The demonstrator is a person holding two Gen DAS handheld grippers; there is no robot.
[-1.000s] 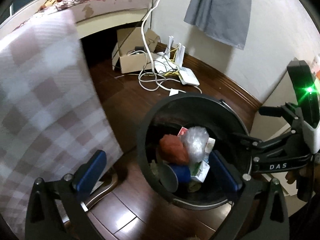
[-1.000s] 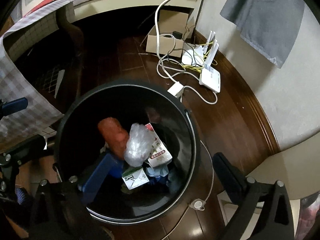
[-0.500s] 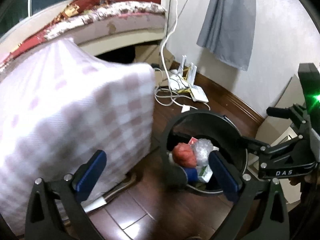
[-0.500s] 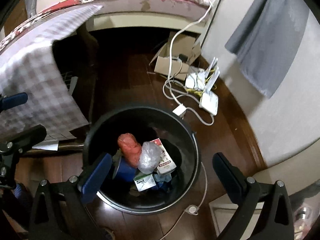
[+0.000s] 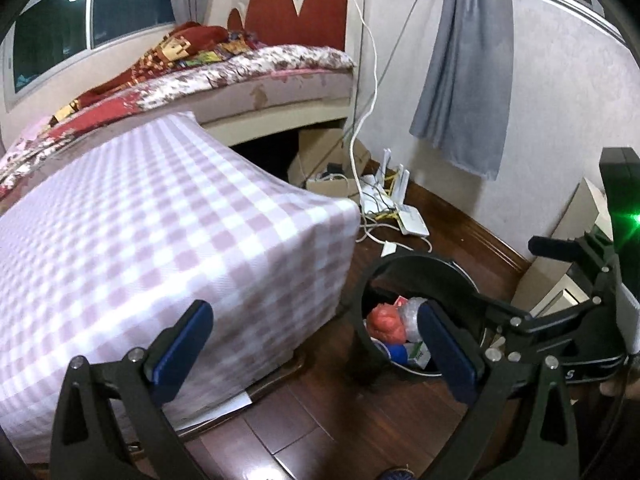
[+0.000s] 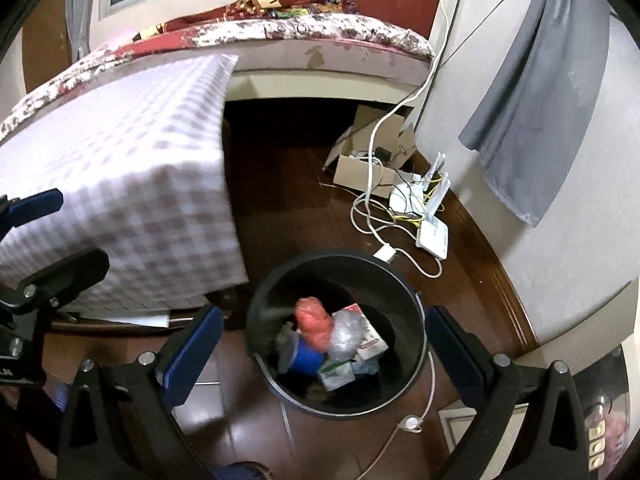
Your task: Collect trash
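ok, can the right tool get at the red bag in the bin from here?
Probably yes. The right tool is open, above the bin, and the red bag lies on top of the trash with nothing covering it.

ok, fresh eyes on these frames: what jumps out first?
The black bin on the dark wood floor, holding a red bag, clear plastic and cartons. Left of it, the checked cloth fills much of both views. Both grippers are open and empty.
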